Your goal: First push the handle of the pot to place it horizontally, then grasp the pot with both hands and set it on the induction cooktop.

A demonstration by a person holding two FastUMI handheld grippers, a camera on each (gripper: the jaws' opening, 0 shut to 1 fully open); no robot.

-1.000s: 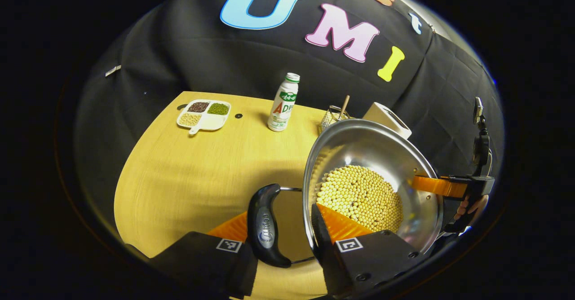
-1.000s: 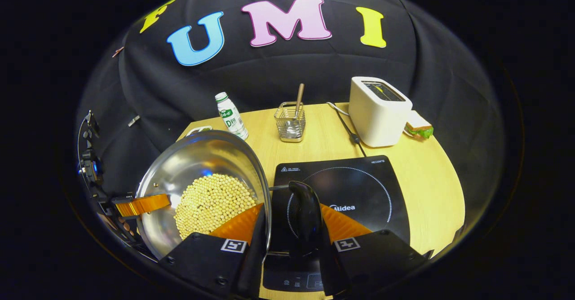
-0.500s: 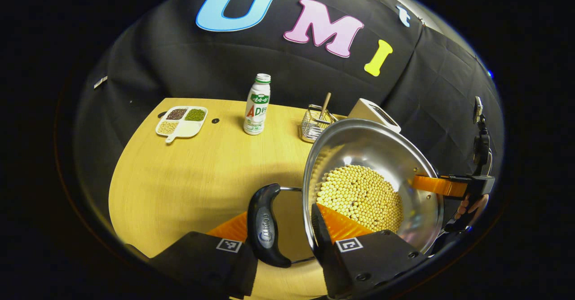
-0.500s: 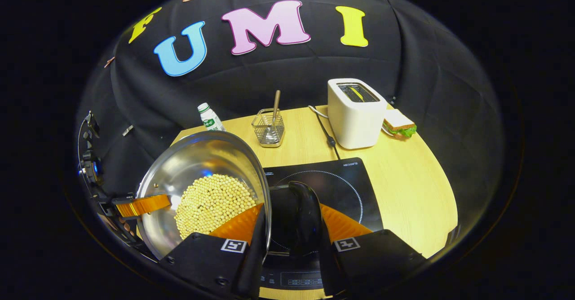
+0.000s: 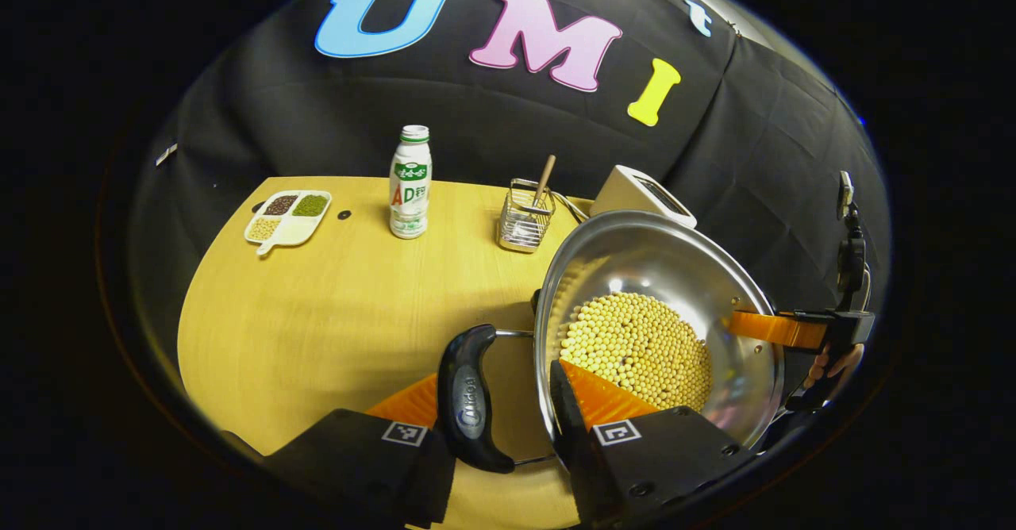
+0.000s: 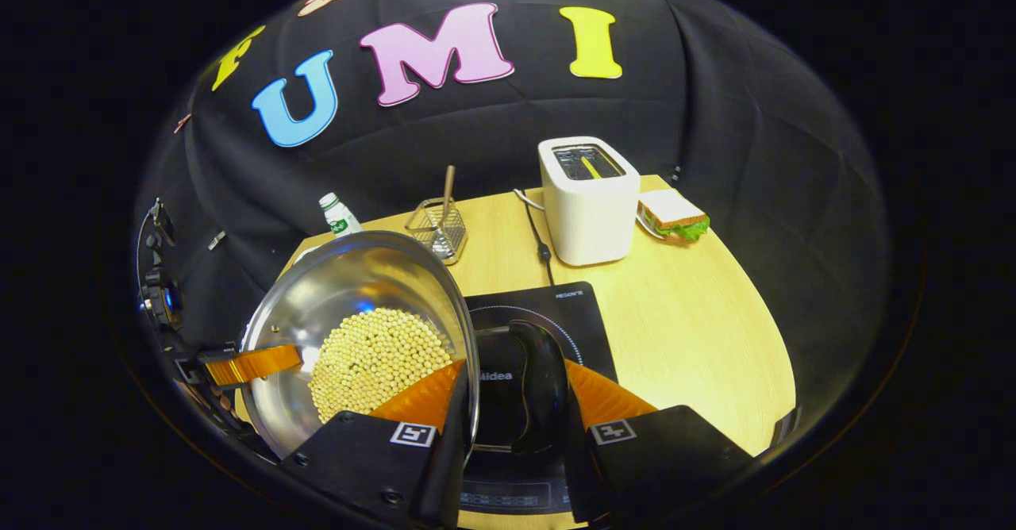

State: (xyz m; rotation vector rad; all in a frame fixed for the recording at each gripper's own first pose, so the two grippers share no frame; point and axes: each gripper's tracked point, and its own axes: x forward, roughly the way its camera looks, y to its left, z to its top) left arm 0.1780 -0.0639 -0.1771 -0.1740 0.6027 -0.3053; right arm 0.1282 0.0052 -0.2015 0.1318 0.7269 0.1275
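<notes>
Since a second ago: pot carried on toward the cooktop, backdrop things slid leftward in both views, both grips unchanged.

Left gripper view: left claw (image 5: pixel 508 415) closed on the pot's rim beside the near black handle (image 5: pixel 470 399), one finger outside the handle, the other inside the wall. Pot (image 5: pixel 675 272) at 3 o'clock, lifted off the tabletop (image 5: pixel 333 316), steel, shiny, bottom covered with pale round beans (image 5: pixel 639 347). Right claw (image 5: pixel 762 328) at 3 o'clock on the far rim. Farther off, bottle (image 5: pixel 410 182) at 11 o'clock, wire basket (image 5: pixel 524 216) at 12, divided dish (image 5: pixel 287 216) at 10.

Right gripper view: right claw (image 6: pixel 512 403) clamped over the other handle (image 6: pixel 540 383) and the rim. Pot at 9 o'clock, induction cooktop (image 6: pixel 583 316) directly underneath the handle at 6 o'clock. Toaster (image 6: pixel 589 197) and sandwich (image 6: pixel 673 216) at 12 to 1 o'clock.

Step in hand, by judgement: two-handed carry, handle push done. Next: centre over the ringed zone, then lower both sides evenly, level, to avoid spilling beans.
</notes>
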